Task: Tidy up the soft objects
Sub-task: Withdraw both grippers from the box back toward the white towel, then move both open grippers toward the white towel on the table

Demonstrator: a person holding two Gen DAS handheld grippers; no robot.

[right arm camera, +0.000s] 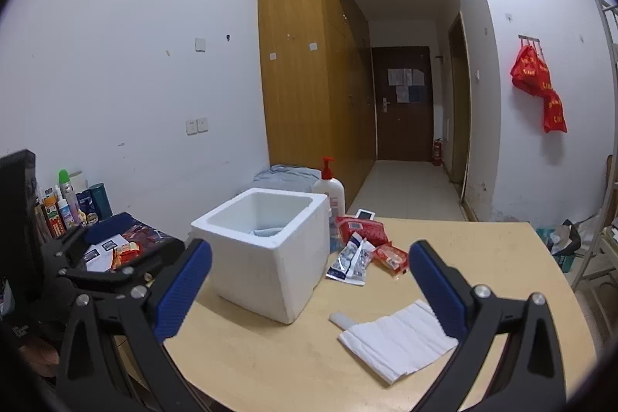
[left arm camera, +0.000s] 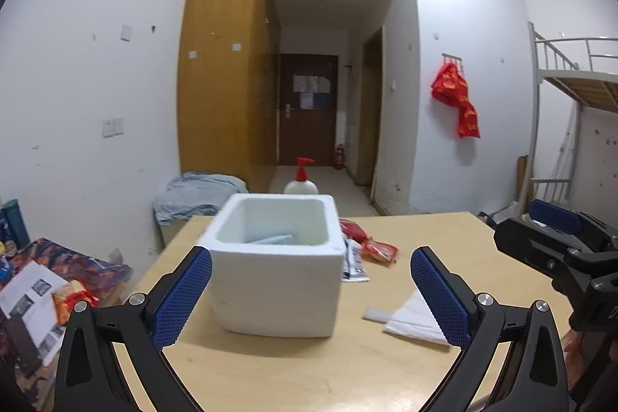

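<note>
Both my left gripper (left arm camera: 311,296) and right gripper (right arm camera: 310,290) hung with jaws wide, empty. The folded tissue (right arm camera: 398,340) lay on the table (right arm camera: 270,365) at four o'clock from the foam box (right arm camera: 262,250); limp and light, I judged, best pinched at its thick folded edge.

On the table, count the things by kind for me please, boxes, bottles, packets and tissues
Foam box: 1
Pump bottle: 1
Red packets: 2
Silver and blue packet: 1
White tissue stack: 1
Small white gadget: 1
Total: 7
</note>
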